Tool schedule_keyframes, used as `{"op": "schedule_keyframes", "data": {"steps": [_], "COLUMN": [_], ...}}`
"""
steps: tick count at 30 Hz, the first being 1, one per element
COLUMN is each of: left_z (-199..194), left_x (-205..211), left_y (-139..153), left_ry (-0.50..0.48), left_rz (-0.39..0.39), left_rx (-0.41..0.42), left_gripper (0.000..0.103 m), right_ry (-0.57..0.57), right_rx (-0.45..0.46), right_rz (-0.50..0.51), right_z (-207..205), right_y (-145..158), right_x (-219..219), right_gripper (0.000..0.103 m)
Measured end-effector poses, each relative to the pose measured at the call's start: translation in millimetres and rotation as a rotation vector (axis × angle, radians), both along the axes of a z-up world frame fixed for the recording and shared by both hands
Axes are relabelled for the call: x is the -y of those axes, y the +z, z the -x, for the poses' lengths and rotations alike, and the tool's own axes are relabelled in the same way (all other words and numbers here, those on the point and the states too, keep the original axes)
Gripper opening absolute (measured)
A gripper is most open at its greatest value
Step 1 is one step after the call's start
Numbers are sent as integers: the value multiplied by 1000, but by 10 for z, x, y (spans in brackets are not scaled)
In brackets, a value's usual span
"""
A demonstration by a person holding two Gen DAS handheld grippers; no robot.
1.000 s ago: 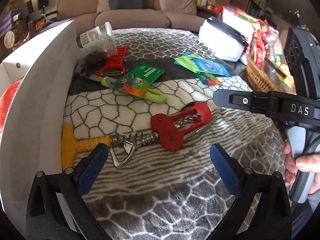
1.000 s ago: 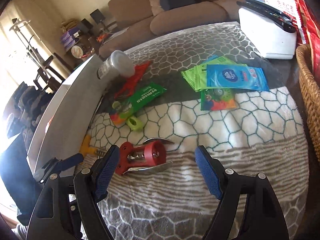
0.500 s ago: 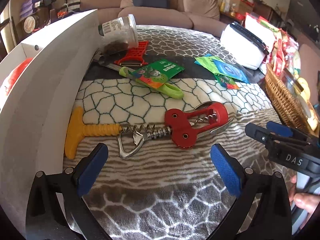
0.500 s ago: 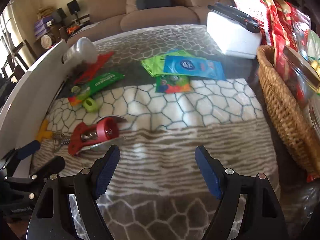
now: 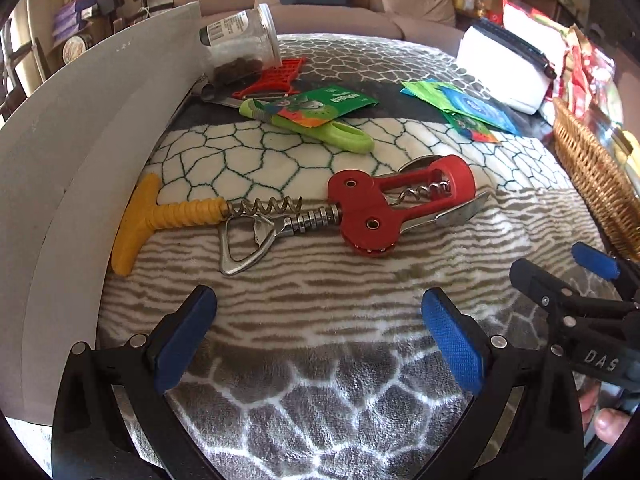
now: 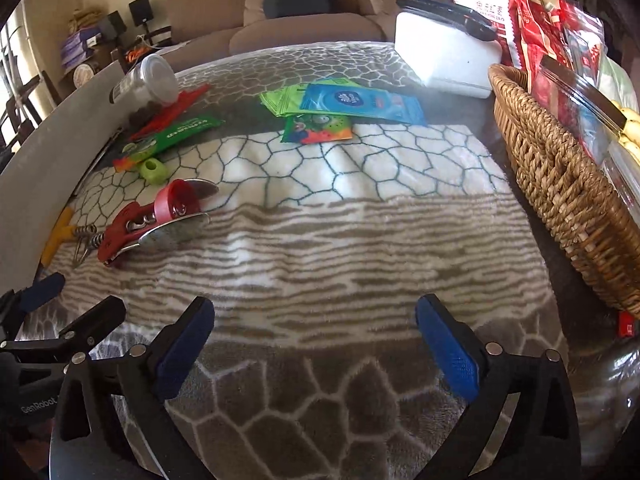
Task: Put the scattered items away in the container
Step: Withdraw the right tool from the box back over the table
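Observation:
A red winged corkscrew (image 5: 384,208) lies on the patterned blanket just ahead of my left gripper (image 5: 320,336), beside a yellow-handled corkscrew (image 5: 160,216). It also shows in the right wrist view (image 6: 148,220). The white container wall (image 5: 72,152) stands at the left. Farther back lie a green peeler (image 5: 320,132), a green snack packet (image 5: 324,104), a red peeler (image 5: 276,80), a tipped clear jar (image 5: 240,48) and blue and green packets (image 6: 352,104). My right gripper (image 6: 316,340) is open over bare blanket. Both grippers are empty.
A wicker basket (image 6: 560,184) with red snack bags stands at the right edge. A white box (image 6: 444,56) sits at the back right. A sofa (image 6: 280,20) is behind the table.
Both grippers have pulled back toward the near edge. The right gripper has swung right, away from the red corkscrew. The items have not moved.

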State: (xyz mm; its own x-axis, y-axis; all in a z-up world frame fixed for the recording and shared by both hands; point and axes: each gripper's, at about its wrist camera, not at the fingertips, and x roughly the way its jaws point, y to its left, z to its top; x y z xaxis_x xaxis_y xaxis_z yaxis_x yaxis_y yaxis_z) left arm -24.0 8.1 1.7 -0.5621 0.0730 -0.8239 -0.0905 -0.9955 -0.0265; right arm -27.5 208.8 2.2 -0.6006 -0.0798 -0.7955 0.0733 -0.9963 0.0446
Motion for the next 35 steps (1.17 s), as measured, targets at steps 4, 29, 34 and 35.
{"op": "schedule_keyframes", "data": {"steps": [4,29,34,35], "left_z": [16,8,9,8], "left_x": [9,15,14,14], "left_y": [-8,-11,-11,-11], "left_ry": [9,8,8,8], "left_rz": [6,6,5,5], "left_rx": [2,2,2,2], "left_gripper": [103,103,103,103], "right_ry": [-8,-10,-10,-10], "right_rx": [8,8,8,8], "right_rz": [-48,-49,-49,-49], "right_z": [2,1,2,0], "right_y": [-20,-21,-21,-21], "right_x": [72,67,65,68], "right_gripper": [103,103,103,103]}}
